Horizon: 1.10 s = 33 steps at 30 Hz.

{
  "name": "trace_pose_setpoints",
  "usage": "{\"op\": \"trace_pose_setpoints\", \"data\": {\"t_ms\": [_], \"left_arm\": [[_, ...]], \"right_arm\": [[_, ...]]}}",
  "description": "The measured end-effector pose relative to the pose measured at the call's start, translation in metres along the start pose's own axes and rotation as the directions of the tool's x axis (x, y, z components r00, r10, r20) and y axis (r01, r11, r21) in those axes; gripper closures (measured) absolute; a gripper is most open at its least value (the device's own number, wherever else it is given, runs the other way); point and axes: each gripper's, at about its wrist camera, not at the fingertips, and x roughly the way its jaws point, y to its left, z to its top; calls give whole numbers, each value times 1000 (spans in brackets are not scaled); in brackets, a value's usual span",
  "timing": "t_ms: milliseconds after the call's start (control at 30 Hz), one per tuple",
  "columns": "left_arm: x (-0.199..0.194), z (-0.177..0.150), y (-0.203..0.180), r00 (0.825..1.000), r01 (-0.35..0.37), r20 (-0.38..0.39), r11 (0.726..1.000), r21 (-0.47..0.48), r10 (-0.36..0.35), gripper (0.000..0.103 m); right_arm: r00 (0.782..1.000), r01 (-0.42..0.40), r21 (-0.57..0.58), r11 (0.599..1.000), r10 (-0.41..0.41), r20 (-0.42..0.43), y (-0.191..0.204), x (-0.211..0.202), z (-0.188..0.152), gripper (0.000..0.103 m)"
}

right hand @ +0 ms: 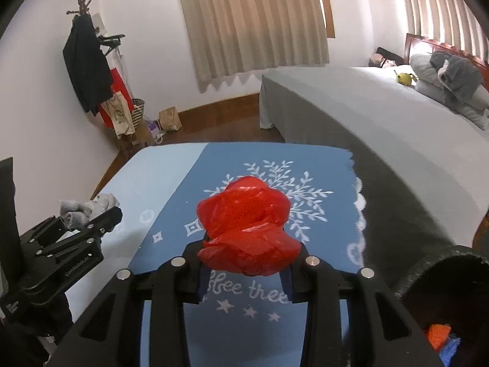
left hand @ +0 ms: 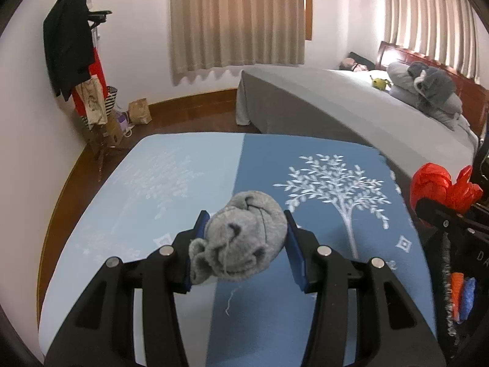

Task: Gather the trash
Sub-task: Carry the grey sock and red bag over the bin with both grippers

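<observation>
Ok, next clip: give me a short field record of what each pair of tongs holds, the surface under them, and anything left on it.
left tongs: shut on grey sock
right tongs: shut on red bag
held items: both lifted clear of the cloth
surface: blue cloth with white tree print
left on cloth: loose thread below the sock
background: grey bed, coat rack, curtains

Blue cloth [right hand: 244, 165]: white script "Bee tree", partly hidden, above stars.
</observation>
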Motion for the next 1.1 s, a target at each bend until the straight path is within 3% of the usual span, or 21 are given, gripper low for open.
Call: {"op": "trace_pose_setpoints", "data": {"t_ms": [500, 1100], "left_arm": [[-57, 4, -53, 995, 82, 55, 995, 49, -85, 56], [-116, 0, -117, 974, 190, 102, 974, 125, -203, 55]], "right_arm": [[996, 27, 6, 1000, -27, 86, -26, -81, -3, 66], [981, 102, 36, 994, -106, 161, -57, -153, -18, 66]]}}
